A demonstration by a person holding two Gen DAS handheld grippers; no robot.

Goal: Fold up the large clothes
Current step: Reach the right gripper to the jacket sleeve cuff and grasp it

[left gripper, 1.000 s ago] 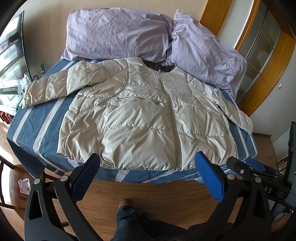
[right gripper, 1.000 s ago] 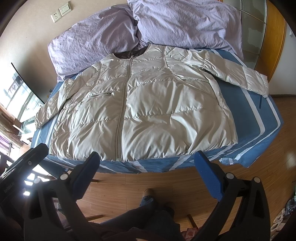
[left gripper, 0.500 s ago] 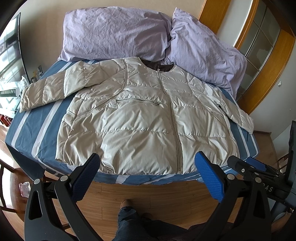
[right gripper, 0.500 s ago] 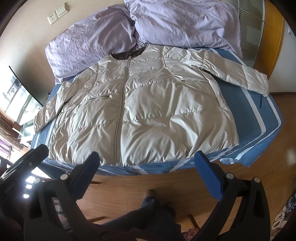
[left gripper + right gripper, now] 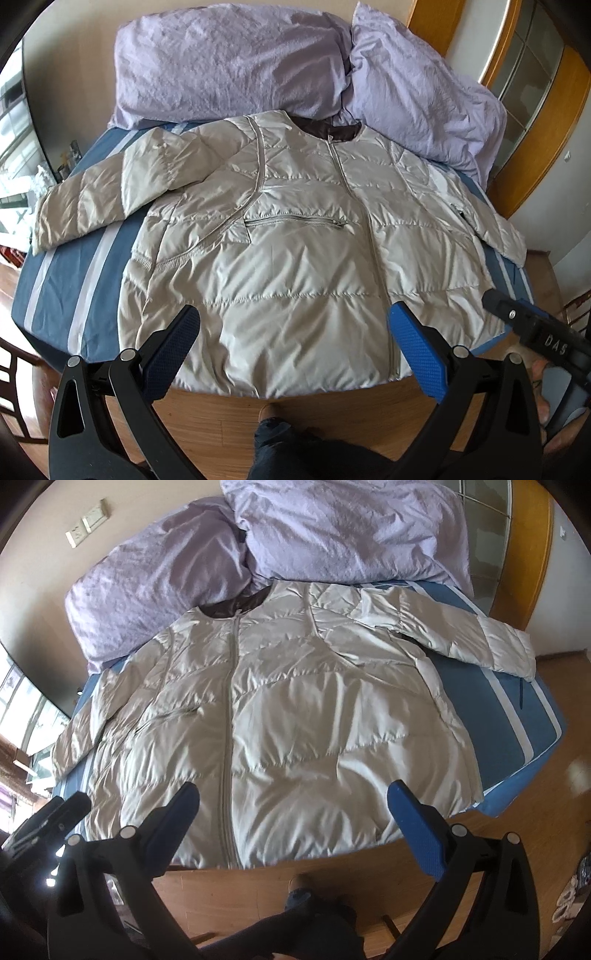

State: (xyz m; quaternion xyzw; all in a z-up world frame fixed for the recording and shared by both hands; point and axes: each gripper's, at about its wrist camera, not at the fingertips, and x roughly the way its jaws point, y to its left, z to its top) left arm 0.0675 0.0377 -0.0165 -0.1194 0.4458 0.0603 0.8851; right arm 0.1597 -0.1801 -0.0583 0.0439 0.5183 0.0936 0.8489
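A large beige quilted puffer jacket lies flat and zipped, front up, on a blue striped bed, collar toward the pillows and both sleeves spread out. It also shows in the right wrist view. My left gripper is open and empty, hovering over the jacket's hem near the bed's front edge. My right gripper is open and empty, also over the hem, to the right of the zipper.
Two lilac pillows lean against the wall at the bed's head. Wooden floor lies in front of the bed, with the person's foot on it. A wood-framed glass door stands at the right.
Both grippers have moved forward toward the bed, so the jacket's hem now lies between the fingers in each view. The jacket has not moved.
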